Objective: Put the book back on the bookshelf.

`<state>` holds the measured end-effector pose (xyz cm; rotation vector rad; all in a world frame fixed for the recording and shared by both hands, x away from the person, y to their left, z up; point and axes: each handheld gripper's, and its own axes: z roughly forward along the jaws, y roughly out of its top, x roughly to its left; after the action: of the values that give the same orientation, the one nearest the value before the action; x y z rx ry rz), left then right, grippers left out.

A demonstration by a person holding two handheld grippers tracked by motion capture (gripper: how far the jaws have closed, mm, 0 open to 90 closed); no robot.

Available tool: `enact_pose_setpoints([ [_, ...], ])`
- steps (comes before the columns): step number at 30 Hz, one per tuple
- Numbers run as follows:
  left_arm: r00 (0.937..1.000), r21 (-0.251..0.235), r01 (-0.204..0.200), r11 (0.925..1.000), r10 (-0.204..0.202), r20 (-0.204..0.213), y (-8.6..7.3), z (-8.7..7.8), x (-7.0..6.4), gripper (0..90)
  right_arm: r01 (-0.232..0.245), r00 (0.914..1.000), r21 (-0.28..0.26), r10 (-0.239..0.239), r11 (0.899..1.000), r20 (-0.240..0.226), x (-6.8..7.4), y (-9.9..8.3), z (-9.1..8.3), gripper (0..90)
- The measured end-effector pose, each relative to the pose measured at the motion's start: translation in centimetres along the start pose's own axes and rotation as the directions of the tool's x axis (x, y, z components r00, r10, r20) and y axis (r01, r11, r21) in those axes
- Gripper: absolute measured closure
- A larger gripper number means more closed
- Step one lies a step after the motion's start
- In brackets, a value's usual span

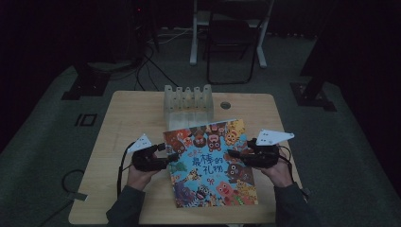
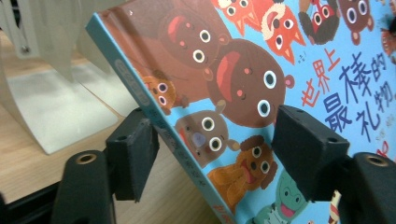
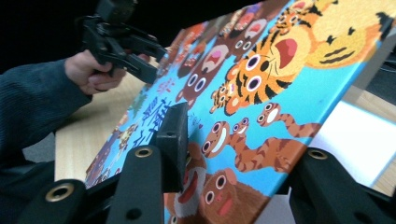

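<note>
both grippers on the picture book (image 1: 212, 163) now, far edge tilted up off the table (image 1: 127, 113) near the clear rack (image 1: 188, 100). left gripper (image 2: 212, 144) straddles the spine, right gripper (image 3: 233, 154) the opposite edge, seemingly pinching. uneven grip and it twists free.

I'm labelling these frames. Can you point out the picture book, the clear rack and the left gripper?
picture book (image 1: 208, 163): high view, cover middle.
clear rack (image 1: 187, 100): high view, its slotted uprights.
left gripper (image 1: 174, 157): high view, between its fingertips.
</note>
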<state>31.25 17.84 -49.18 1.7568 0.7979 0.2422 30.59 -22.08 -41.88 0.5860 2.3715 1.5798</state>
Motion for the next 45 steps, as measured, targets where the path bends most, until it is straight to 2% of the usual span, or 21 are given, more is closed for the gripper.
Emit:
enact_pose_setpoints([
  [4, 0.9999, -0.004, -0.010, 0.9999, 0.010, -0.005, 0.1, -0.4, -0.1, 36.3, -0.013, 0.9998, 0.004, 0.013, 1.000, 0.014, -0.3, -0.2, 0.1, 57.4],
  [11, 0.9991, -0.062, -0.037, 0.9974, 0.036, -0.022, 0.9, -1.4, -0.7, 45.8, -0.021, 0.9986, 0.027, 0.020, 0.999, 0.049, -0.5, -0.4, 0.2, 52.7],
  [18, 0.9982, -0.089, -0.058, 0.9944, 0.057, -0.018, 1.3, -2.1, -1.1, 53.3, -0.041, 0.9958, 0.042, 0.037, 0.998, 0.084, -1.0, -0.8, 0.3, 49.2],
  [25, 0.9947, -0.127, -0.103, 0.9865, 0.102, -0.015, 2.1, -3.0, -2.1, 60.9, -0.067, 0.9928, 0.036, 0.063, 0.997, 0.102, -1.6, -1.2, 0.5, 47.6],
  [29, 0.9924, -0.163, -0.119, 0.9795, 0.123, 0.013, 2.6, -3.5, -2.7, 64.8, -0.073, 0.9921, 0.041, 0.069, 0.996, 0.105, -2.1, -1.5, 0.7, 45.9],
  [32, 0.9888, -0.169, -0.143, 0.9752, 0.148, 0.018, 2.9, -3.7, -3.2, 67.1, -0.073, 0.9914, 0.038, 0.068, 0.997, 0.112, -2.3, -1.8, 0.8, 45.2],
  [36, 0.9868, -0.174, -0.153, 0.9727, 0.160, 0.026, 3.2, -3.9, -3.6, 68.4, -0.055, 0.9927, 0.018, 0.053, 0.998, 0.108, -2.3, -2.0, 0.6, 45.1],
  [42, 0.9802, -0.201, -0.185, 0.9621, 0.195, 0.033, 3.7, -4.3, -4.4, 71.5, -0.028, 0.9934, -0.014, 0.029, 1.000, 0.111, -2.2, -2.0, 0.3, 43.1],
  [45, 0.9779, -0.199, -0.193, 0.9609, 0.205, 0.042, 3.5, -4.5, -4.5, 71.9, -0.017, 0.9937, -0.017, 0.019, 1.000, 0.111, -2.1, -2.1, 0.2, 43.1],
])
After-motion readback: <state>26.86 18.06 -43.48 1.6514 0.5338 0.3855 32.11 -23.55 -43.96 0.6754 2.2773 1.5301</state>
